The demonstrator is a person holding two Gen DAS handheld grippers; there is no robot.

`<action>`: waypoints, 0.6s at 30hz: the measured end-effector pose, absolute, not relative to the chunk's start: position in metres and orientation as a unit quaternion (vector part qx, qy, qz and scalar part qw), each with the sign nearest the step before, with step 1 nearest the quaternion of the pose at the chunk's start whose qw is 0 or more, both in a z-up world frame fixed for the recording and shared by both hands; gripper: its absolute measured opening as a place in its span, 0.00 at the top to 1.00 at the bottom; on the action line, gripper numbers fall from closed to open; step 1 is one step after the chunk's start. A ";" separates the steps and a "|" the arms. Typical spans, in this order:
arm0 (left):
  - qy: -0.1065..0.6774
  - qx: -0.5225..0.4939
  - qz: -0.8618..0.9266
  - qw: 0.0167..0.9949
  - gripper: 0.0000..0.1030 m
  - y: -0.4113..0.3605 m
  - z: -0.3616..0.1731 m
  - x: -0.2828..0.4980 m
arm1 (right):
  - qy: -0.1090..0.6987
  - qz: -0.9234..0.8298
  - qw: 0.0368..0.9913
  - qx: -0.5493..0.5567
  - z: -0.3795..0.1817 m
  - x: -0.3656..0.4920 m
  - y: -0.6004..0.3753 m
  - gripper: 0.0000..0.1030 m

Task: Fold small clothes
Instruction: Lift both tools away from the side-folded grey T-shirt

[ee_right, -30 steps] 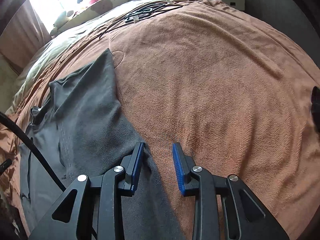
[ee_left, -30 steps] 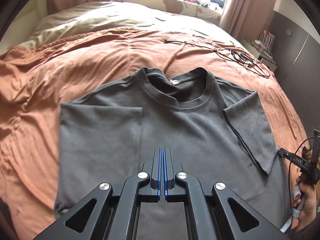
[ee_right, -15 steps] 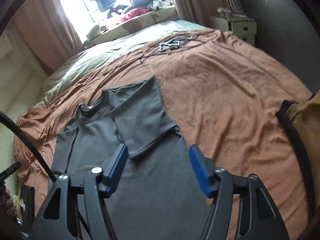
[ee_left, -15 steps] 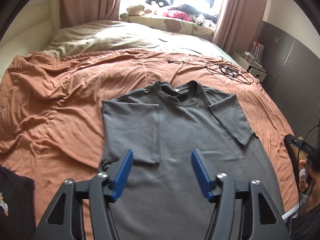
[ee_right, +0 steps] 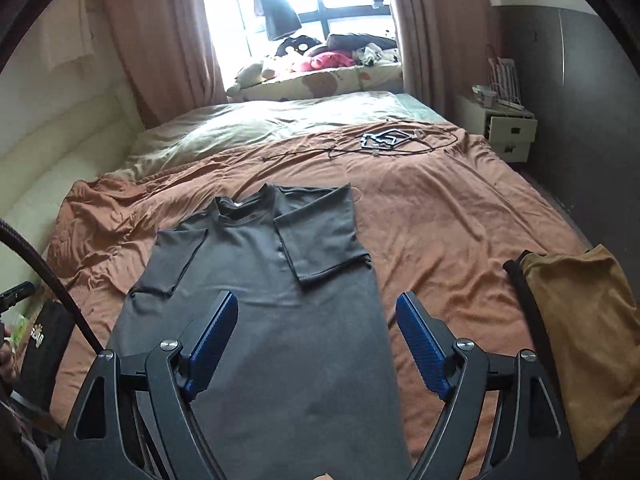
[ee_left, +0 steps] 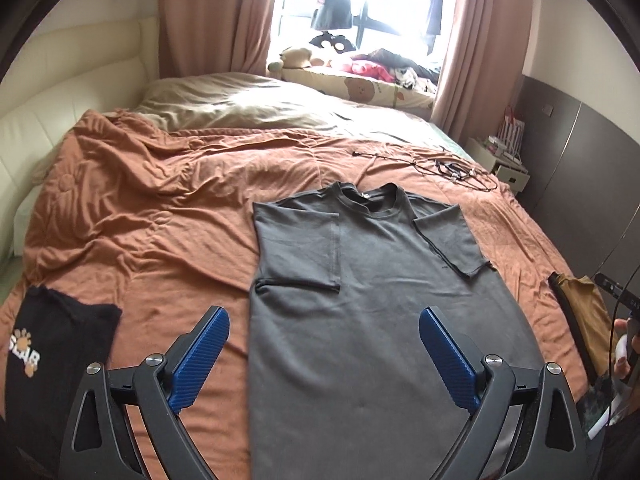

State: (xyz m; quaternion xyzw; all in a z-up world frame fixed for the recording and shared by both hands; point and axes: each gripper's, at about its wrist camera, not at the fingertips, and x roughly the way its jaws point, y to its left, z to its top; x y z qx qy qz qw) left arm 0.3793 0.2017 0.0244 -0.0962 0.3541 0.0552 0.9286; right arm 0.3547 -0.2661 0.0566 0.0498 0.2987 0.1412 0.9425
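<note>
A dark grey T-shirt lies flat on the orange bed cover, collar toward the window, both sleeves folded inward over the body. The same T-shirt fills the middle of the right wrist view. My left gripper hangs open above the shirt's lower half, its blue pads wide apart and holding nothing. My right gripper is also open and raised over the shirt's lower right part, with nothing between its fingers.
A folded black garment with an orange print lies at the near left. A mustard-yellow garment lies at the near right. Black cables sprawl on the far part of the orange bed cover. A bedside cabinet stands right.
My left gripper went from shut to wide open, and the right one opened wider. Both have lifted and pulled back from the shirt, leaving the two sleeves folded in.
</note>
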 end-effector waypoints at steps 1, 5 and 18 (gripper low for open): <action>0.351 -0.098 0.057 0.930 0.06 0.204 0.025 0.369 | 0.294 0.143 0.944 0.050 0.058 0.344 -0.270 0.22; 0.336 -0.098 0.079 0.933 0.06 0.208 0.033 0.331 | 0.285 0.148 0.946 0.050 0.057 0.310 -0.287 0.22; 0.290 -0.107 0.102 0.946 0.06 0.204 0.032 0.220 | 0.256 0.110 0.960 0.022 0.042 0.217 -0.314 0.22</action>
